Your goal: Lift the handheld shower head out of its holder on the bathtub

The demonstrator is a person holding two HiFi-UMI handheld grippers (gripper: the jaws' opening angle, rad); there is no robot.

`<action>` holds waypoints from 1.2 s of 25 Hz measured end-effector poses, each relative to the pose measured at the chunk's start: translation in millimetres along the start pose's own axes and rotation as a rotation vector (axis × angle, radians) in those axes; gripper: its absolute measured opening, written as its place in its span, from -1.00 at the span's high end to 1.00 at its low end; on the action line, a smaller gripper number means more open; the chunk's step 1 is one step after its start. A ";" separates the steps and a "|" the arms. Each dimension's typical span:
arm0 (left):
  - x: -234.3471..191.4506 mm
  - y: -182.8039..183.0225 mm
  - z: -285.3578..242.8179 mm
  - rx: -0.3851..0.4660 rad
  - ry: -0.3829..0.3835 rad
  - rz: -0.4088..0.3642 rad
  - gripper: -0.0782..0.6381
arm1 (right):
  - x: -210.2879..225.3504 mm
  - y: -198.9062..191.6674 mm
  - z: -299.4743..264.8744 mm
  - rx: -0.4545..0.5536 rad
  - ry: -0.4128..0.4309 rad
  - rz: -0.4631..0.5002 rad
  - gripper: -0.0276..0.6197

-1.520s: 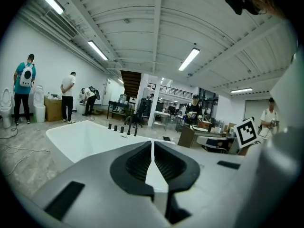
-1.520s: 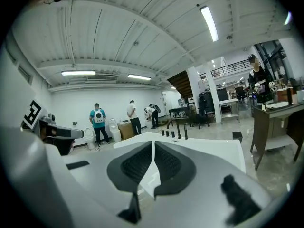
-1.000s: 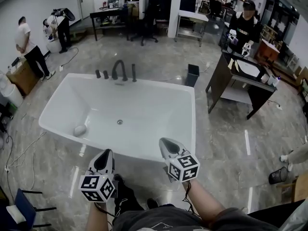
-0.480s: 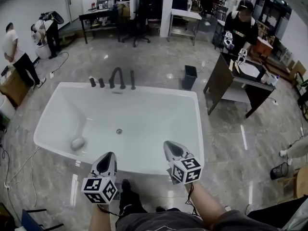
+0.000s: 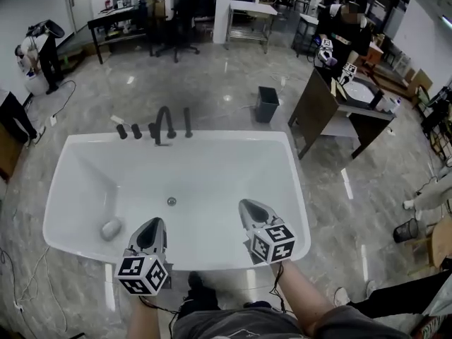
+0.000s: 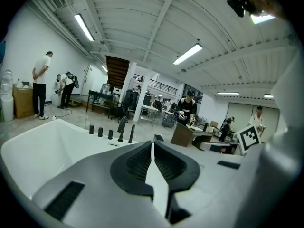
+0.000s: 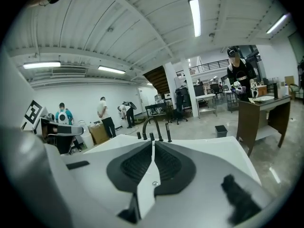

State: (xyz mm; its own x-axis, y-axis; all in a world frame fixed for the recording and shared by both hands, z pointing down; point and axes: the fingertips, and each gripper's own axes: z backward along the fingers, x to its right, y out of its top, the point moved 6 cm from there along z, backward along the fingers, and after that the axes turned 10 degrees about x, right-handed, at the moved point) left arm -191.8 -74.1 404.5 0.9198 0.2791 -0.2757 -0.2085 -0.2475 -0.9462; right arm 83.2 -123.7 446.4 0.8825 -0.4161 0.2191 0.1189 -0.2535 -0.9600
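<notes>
While the left gripper (image 5: 151,226) and right gripper (image 5: 248,207) hung low-centre over the bathtub (image 5: 233,135), both claws were closed — nothing btwn the jaws. Shower head (image 5: 188,121) stood upright on the far rim, upper centre.

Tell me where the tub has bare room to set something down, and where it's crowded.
The tub floor is bare from the drain across to the right wall, and the right rim is bare too. Crowded: the far rim left of middle, where knobs, faucet and shower head stand in a row. A grey lump lies in the near left corner.
</notes>
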 end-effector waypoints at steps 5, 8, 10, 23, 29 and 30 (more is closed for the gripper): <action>-38.2 14.0 -35.7 -0.027 -0.048 0.005 0.70 | -10.4 4.3 -41.5 -0.019 -0.045 -0.007 0.83; -59.2 21.5 -55.5 -0.039 -0.077 0.009 0.70 | -15.1 6.0 -65.1 -0.023 -0.075 -0.007 0.83; -73.7 28.2 -69.0 -0.049 -0.097 0.013 0.70 | -18.9 7.8 -82.4 -0.016 -0.099 -0.023 0.83; -125.0 33.7 -131.9 -0.065 -0.132 0.050 0.70 | -17.0 7.4 -152.4 -0.011 -0.169 -0.046 0.83; -120.0 36.7 -153.8 -0.061 -0.104 0.029 0.70 | 1.3 15.4 -182.5 0.003 -0.127 -0.046 0.82; -118.2 37.8 -158.0 -0.063 -0.100 0.019 0.70 | 4.8 16.7 -187.7 0.004 -0.120 -0.050 0.82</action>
State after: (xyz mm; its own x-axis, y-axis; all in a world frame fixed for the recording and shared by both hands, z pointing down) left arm -255.9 -263.0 428.0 0.8774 0.3643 -0.3121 -0.2015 -0.3105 -0.9290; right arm 4.1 -293.8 464.1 0.9234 -0.2959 0.2447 0.1658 -0.2675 -0.9492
